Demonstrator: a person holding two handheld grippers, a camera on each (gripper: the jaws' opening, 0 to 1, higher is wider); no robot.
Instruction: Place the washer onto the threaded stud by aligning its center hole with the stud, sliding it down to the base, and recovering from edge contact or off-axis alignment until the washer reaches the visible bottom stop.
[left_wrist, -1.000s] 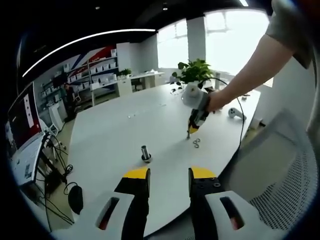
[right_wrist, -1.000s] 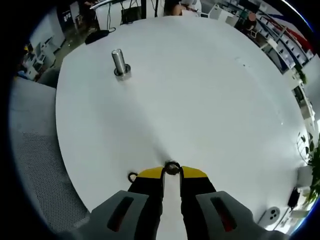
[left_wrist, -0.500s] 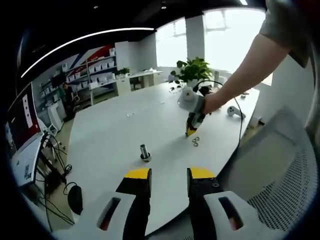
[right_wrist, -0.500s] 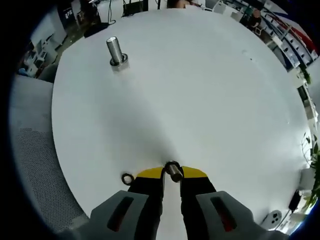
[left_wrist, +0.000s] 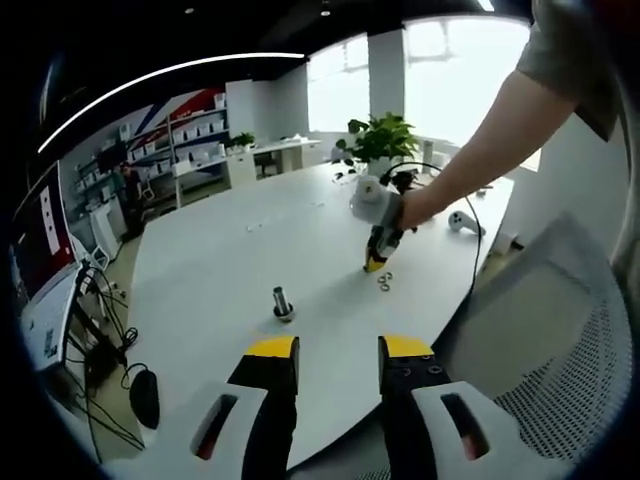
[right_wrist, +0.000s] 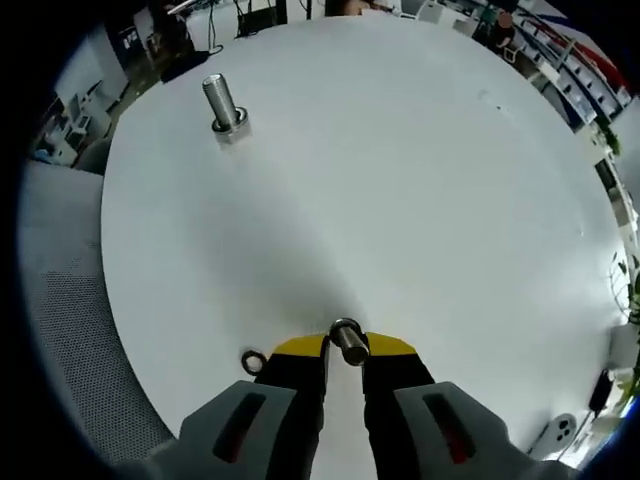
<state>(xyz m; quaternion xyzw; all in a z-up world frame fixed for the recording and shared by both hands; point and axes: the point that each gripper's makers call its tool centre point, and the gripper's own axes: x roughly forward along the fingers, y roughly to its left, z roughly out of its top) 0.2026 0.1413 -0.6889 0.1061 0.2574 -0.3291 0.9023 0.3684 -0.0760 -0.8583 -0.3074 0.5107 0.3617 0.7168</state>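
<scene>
Gripping washer (right_wrist: 346, 338), right gripper (right_wrist: 345, 347)

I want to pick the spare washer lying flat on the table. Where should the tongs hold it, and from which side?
The spare washer lies flat beside the right tongs. Probably best to come straight down and pinch across its outer rim at two opposite edges, since flat it offers no raised side.

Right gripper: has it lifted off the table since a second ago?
Yes. In the left gripper view the right gripper has risen slightly, away from the loose washers on the table, with its washer.
</scene>
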